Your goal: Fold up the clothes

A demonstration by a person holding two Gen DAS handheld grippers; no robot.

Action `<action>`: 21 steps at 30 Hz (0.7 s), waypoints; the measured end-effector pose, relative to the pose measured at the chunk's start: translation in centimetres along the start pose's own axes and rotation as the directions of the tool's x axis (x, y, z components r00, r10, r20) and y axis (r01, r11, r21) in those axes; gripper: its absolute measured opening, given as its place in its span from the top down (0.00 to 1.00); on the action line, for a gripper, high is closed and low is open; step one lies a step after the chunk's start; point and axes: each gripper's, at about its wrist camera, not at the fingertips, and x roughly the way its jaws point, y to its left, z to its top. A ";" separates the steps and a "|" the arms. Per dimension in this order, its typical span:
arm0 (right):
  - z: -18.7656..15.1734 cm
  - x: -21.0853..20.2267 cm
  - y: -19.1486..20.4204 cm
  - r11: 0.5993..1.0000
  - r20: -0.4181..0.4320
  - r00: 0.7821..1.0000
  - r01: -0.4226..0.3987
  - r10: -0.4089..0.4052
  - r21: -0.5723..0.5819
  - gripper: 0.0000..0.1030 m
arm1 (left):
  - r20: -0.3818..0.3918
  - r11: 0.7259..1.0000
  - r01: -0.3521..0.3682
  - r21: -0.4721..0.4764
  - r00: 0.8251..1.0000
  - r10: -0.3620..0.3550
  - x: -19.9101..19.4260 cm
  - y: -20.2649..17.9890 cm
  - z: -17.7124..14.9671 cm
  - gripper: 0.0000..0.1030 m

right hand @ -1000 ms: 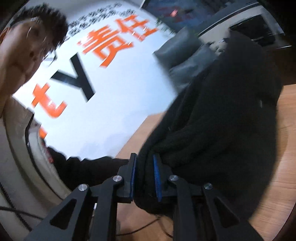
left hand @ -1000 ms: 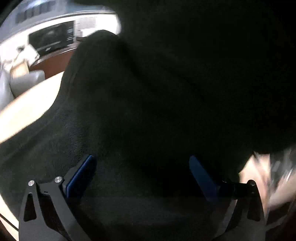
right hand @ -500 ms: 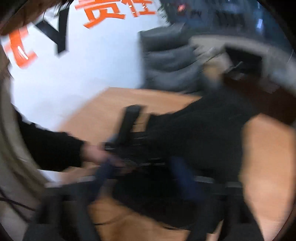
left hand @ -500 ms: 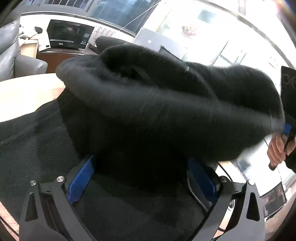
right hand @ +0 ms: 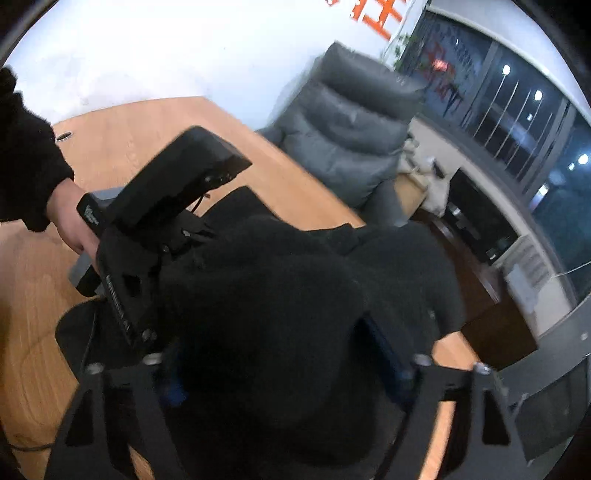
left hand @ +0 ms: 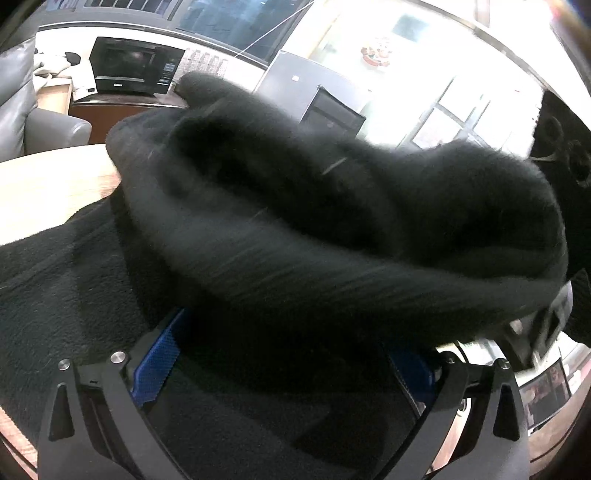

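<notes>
Since a second ago my right gripper (right hand: 280, 373) has let go of the black fleece garment (right hand: 295, 317): its blue-padded fingers, then pinched on a fold, now stand wide apart with the dark cloth bulging up between them. The view has also swung off the white wall with orange lettering (right hand: 373, 11) and onto the wooden table.

My left gripper (left hand: 284, 354) is spread as well, as it was before. Its blue ribbed pads (left hand: 157, 363) sit far apart, and the fleece lies loosely across the gap without being squeezed. A thick roll of the same garment (left hand: 332, 229) now arches over the fingers from left to right, where a second ago cloth blacked out nearly the whole lens.

In the right wrist view I see the left gripper's black body (right hand: 155, 236) lying against the left side of the pile, with the person's bare hand (right hand: 70, 218) and black sleeve behind it. The garment is heaped on the light wooden table (right hand: 155, 129), partly lifted, and one end trails towards the far edge.

Beyond the table stands a grey leather armchair (right hand: 351, 122). From the left wrist I make out a black microwave oven (left hand: 135, 66) on a dark wooden counter, and bright windows to the right.
</notes>
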 end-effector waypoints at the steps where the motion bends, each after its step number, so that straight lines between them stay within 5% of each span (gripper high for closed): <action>1: 0.0 0.4 -0.4 0.999 -0.014 1.000 -0.014 0.015 0.034 0.55 | 0.002 1.000 0.004 -0.001 1.000 -0.004 -0.3 0.0 -0.2 0.01; 4: 0.1 0.2 -1.9 0.983 -0.001 0.998 -0.055 0.056 0.175 0.69 | 0.013 1.000 0.013 0.003 1.000 -0.013 -1.3 -0.4 -0.7 0.01; 7: 0.4 -3.0 -3.4 0.949 0.103 0.992 -0.105 0.077 0.296 0.75 | 0.026 1.000 0.007 0.007 1.000 -0.007 -2.0 0.0 -1.4 0.01; 11: 1.8 -7.6 -3.9 0.868 0.326 0.922 -0.329 0.209 0.373 0.75 | 0.035 1.000 -0.021 -0.007 0.999 0.021 -1.6 0.2 -1.6 0.02; 15: 0.0 -7.1 -1.5 0.789 0.325 0.879 -0.462 0.348 0.405 0.75 | 0.048 1.000 -0.006 -0.024 0.999 0.008 -1.6 0.5 -1.6 0.03; 18: -2.2 -6.8 -2.1 0.707 0.383 0.849 -0.520 0.365 0.480 0.75 | 0.057 0.999 0.015 -0.028 0.998 -0.014 -2.7 0.6 -1.9 0.03; 21: -2.3 -5.8 -2.4 0.690 0.394 0.833 -0.546 0.388 0.475 0.75 | 0.082 0.999 -0.003 -0.037 0.997 0.006 -6.5 0.4 -2.5 0.03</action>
